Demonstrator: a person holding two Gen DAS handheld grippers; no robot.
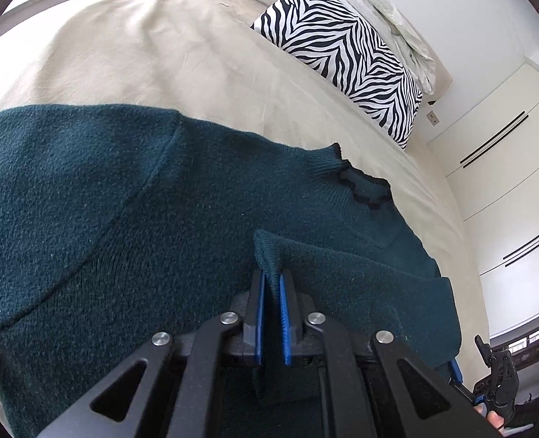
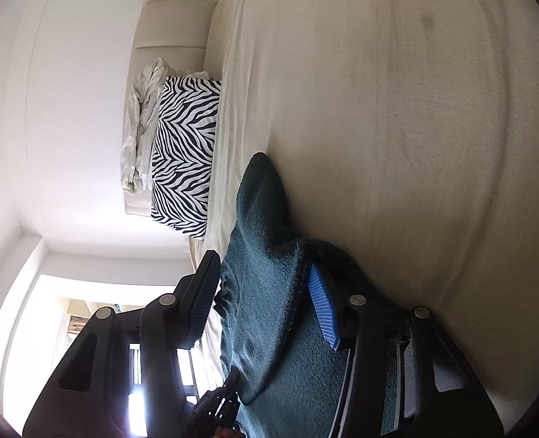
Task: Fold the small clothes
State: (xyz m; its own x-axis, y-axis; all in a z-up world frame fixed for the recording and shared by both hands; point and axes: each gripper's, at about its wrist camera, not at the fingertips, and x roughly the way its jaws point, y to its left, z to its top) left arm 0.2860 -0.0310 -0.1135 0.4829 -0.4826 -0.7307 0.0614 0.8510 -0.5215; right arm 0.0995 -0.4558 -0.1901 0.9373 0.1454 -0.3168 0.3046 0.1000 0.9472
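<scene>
Left wrist view: a dark green sweater (image 1: pixel 98 197) lies flat on the beige bed (image 1: pixel 160 43), its collar toward the zebra pillow (image 1: pixel 346 54). The left gripper (image 1: pixel 271 284) is clenched on a raised fold of knit, the body stretching ahead and left.

Right wrist view: the right gripper (image 2: pixel 266 292) is spread wide, sweater (image 2: pixel 266 219) edge between its fingers; whether they touch it is unclear. The pillow (image 2: pixel 185 153) lies beyond.
</scene>
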